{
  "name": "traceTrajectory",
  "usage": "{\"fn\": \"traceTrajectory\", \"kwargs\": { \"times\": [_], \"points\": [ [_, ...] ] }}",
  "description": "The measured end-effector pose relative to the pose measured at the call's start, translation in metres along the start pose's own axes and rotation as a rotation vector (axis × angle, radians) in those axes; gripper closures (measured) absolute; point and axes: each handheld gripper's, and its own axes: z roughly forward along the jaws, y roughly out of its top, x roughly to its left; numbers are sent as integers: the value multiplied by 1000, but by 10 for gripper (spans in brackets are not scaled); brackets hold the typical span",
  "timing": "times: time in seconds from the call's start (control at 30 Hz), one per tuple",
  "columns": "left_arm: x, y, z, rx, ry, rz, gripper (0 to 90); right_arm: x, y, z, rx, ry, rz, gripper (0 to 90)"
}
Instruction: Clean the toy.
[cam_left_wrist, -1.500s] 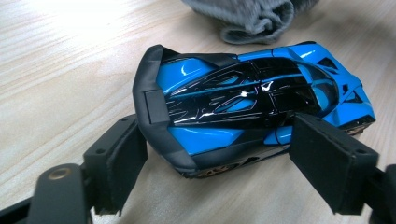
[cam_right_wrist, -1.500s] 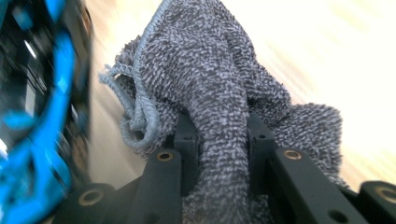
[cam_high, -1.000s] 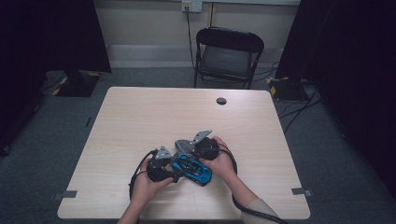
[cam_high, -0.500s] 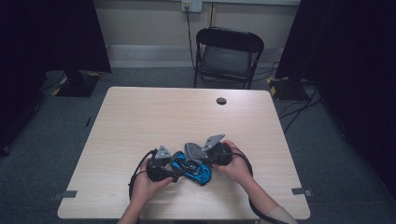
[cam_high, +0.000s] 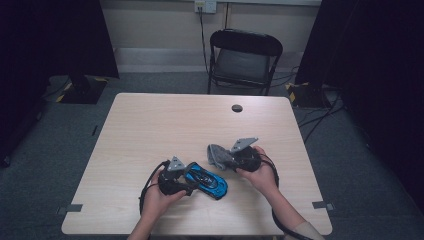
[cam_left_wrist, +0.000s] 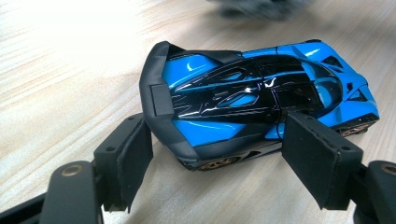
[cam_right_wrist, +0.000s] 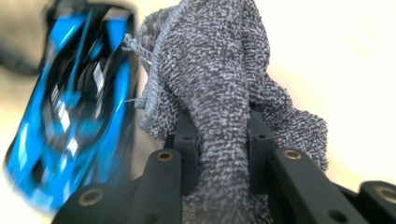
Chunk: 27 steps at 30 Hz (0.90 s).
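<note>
My left gripper (cam_left_wrist: 219, 158) clamps the glossy blue-and-black toy car's (cam_left_wrist: 261, 98) rear flanks; my right gripper (cam_right_wrist: 219, 135) pinches a grey terry cloth (cam_right_wrist: 219, 70).

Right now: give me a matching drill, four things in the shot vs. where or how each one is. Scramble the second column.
Things:
1. toy car
2. grey cloth
3. left claw
4. folding chair

States:
A. stands behind the table's far edge
B. pinched in the right claw
C. lies on the table, blue and black
D. jaws either side of the car's tail

Pairs: 1-C, 2-B, 3-D, 4-A
</note>
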Motion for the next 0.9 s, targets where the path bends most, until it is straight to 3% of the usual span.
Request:
{"fn": "traceTrajectory", "kwargs": {
  "times": [0.1, 0.13, 0.23, 0.27, 0.4, 0.57, 0.8, 0.9],
  "points": [
    [1, 0, 0, -3, -4, 0, 248, -2, 9, 9, -26, -17, 31, 726],
    [0, 0, 0, -1, -3, -1, 248, -1, 18, 18, -36, -48, 33, 726],
    [0, 0, 0, -2, -3, -1, 248, 2, 29, 28, -44, -55, 32, 726],
    [1, -1, 0, -4, -3, 1, 248, 7, 40, 37, -37, -55, 20, 726],
    [1, -1, 0, -8, -3, 2, 248, 16, 55, 53, -15, -56, -11, 726],
    [1, -1, 0, -10, -3, 2, 249, 21, 58, 64, 5, -60, -19, 725],
    [1, -1, 0, -9, -1, 3, 250, 34, 56, 73, 54, -8, -84, 725],
    [1, -1, 0, -9, -2, 0, 249, 34, 55, 72, 50, -3, -83, 725]
  ]
}}
